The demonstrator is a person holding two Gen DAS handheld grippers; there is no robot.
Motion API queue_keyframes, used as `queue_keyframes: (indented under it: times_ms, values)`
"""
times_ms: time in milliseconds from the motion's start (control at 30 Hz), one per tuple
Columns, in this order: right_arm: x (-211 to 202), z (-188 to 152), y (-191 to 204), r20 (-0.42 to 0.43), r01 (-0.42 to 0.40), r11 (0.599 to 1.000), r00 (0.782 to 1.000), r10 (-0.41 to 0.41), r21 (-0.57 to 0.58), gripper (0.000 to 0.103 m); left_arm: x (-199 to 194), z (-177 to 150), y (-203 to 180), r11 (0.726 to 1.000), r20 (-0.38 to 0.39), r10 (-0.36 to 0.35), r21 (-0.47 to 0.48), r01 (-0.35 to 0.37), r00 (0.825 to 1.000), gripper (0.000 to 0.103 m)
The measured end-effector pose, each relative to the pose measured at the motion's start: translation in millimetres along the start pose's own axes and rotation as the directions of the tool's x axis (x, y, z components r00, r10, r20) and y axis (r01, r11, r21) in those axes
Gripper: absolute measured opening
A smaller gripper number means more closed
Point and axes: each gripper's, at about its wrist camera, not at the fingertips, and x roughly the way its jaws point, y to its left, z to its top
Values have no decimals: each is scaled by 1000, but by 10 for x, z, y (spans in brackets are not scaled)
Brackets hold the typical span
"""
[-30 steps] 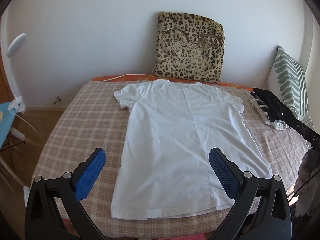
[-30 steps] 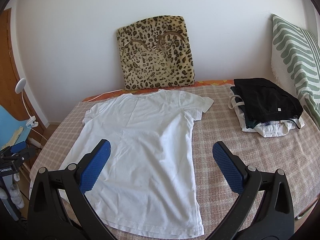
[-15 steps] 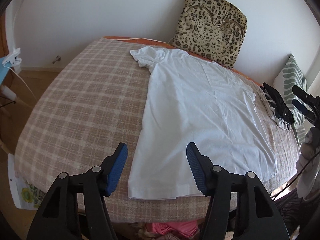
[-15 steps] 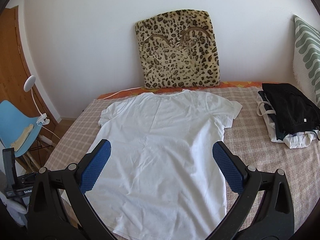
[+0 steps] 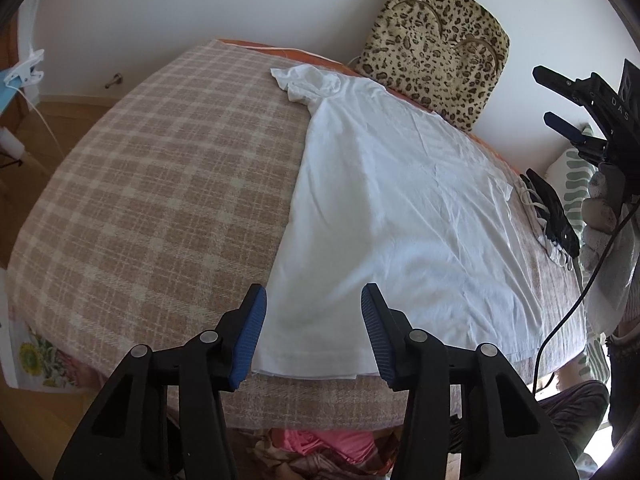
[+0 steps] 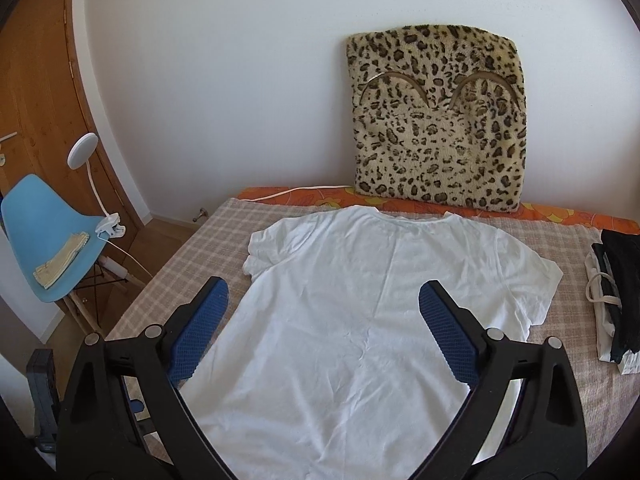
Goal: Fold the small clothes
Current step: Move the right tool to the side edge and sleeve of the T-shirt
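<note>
The white T-shirt (image 5: 400,208) is lying flat, unfolded, on the checked bed cover (image 5: 160,184). The left gripper (image 5: 312,328) is straddling the near hem corner, its fingers having just been narrowing, with no cloth pinched yet. The right gripper (image 6: 324,320) is hovering, fingers spread wide and empty. Closing too shallow is likely catching one layer only. The folded clothes pile (image 6: 616,296) and leopard cushion (image 6: 436,120) are limiting space.

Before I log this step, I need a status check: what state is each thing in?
T-shirt: flat, unfolded.
Left gripper: open, closing over the hem corner, not gripping.
Right gripper: open, empty.
Clothes pile: folded, stacked.
Cushion: upright against wall.
</note>
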Motion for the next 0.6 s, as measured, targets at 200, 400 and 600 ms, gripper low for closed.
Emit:
queue_keyframes:
  times_ms: [200,400,600]
  values:
    - [499,314,350,-84,-76,996,994,72,-47,96,57,15,47,999,2,-25,-24,25,1000,34]
    - [1044,587,823,-178,-131,985,978,110,-115,96,150,3,82,999,-16,-36,-33,35,999,32]
    - [1627,704,1063,-274,-149,984,954,117,-97,96,192,15,113,999,-21,-34,-39,34,999,28]
